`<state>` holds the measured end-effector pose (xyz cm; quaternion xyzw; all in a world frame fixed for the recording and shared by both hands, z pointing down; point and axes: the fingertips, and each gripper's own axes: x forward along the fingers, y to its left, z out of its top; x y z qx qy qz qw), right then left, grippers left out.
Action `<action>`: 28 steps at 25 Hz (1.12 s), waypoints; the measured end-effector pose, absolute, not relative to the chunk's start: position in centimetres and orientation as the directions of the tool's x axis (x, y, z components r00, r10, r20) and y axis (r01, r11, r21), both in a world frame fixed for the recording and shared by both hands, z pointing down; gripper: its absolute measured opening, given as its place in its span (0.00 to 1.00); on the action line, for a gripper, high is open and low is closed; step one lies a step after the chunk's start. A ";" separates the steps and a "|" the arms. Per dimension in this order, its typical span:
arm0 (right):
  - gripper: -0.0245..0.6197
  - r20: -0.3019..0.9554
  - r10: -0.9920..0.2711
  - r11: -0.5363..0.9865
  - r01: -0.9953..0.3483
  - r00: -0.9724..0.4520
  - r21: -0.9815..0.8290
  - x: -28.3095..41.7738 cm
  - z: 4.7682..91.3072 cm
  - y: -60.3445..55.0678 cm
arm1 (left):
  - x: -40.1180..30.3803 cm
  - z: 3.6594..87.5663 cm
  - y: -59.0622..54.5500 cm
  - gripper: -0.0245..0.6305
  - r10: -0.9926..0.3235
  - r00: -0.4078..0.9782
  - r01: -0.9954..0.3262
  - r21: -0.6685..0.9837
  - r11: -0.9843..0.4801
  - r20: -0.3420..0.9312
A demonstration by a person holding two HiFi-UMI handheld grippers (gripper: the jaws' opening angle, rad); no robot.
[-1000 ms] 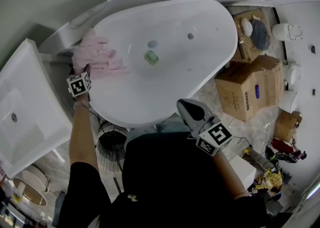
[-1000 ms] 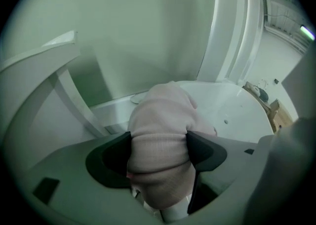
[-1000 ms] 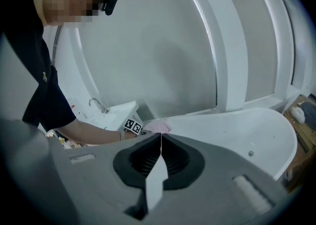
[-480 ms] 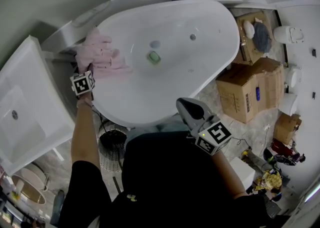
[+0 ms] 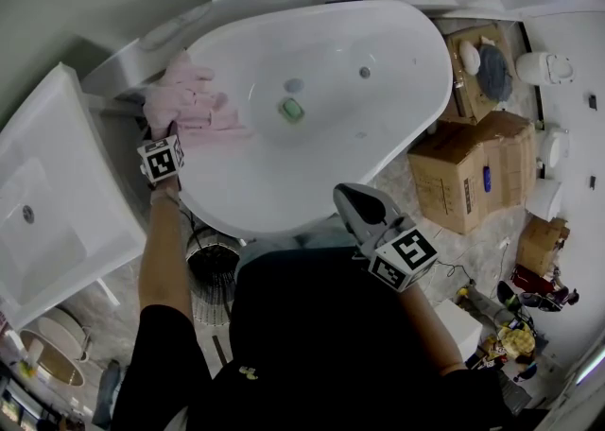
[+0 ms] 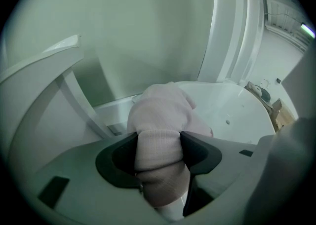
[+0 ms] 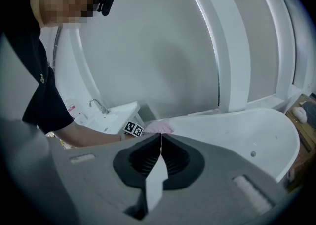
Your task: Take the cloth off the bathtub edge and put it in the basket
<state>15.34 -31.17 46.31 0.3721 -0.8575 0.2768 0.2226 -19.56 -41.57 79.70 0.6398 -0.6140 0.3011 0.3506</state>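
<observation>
The left gripper (image 6: 158, 152) stands over the cloth (image 6: 165, 115), which lies draped on the rim of the tub (image 5: 236, 218) at its far left end. Its jaws have just been closing and now pinch a thick fold of the cloth between the pads. The right gripper (image 7: 161, 137) hangs by the near rim, jaws pressed together with nothing in them. For a clean lift, we first check that the fold sits deep between the pads, not at the tips. We then raise it straight up until the loose ends clear the rim, so that nothing drags into the tub. Next, we carry it down and toward us to the basket (image 5: 213, 278), which appears to stand on the floor below the rim beside the left arm. We release only over its mouth.
</observation>
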 end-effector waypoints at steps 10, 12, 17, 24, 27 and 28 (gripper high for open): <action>0.04 0.575 -0.535 0.562 -0.769 -0.619 -0.306 15.6 45.9 -30.3 | -19.1 77.5 -40.2 0.37 -0.601 0.006 -0.998 0.041 0.045 0.800; 0.04 0.572 -0.535 0.562 -0.767 -0.622 -0.308 15.8 45.9 -29.9 | -19.0 77.0 -39.9 0.34 -0.611 -0.004 -0.998 0.035 0.053 0.792; 0.04 0.558 -0.538 0.564 -0.762 -0.632 -0.319 15.8 45.7 -29.1 | -19.2 75.7 -39.2 0.17 -0.644 -0.018 -0.998 0.029 0.063 0.765; 0.04 0.530 -0.553 0.564 -0.757 -0.642 -0.329 16.3 44.9 -27.3 | -19.4 74.8 -37.4 0.15 -0.654 0.003 -0.995 0.068 0.074 0.757; 0.04 0.517 -0.556 0.565 -0.752 -0.650 -0.339 16.6 44.6 -26.3 | -19.3 73.5 -36.2 0.15 -0.666 0.025 -0.989 0.115 0.091 0.745; 0.04 0.513 -0.556 0.566 -0.750 -0.653 -0.342 16.7 44.5 -25.9 | -19.2 73.1 -35.7 0.15 -0.670 0.027 -0.988 0.120 0.094 0.742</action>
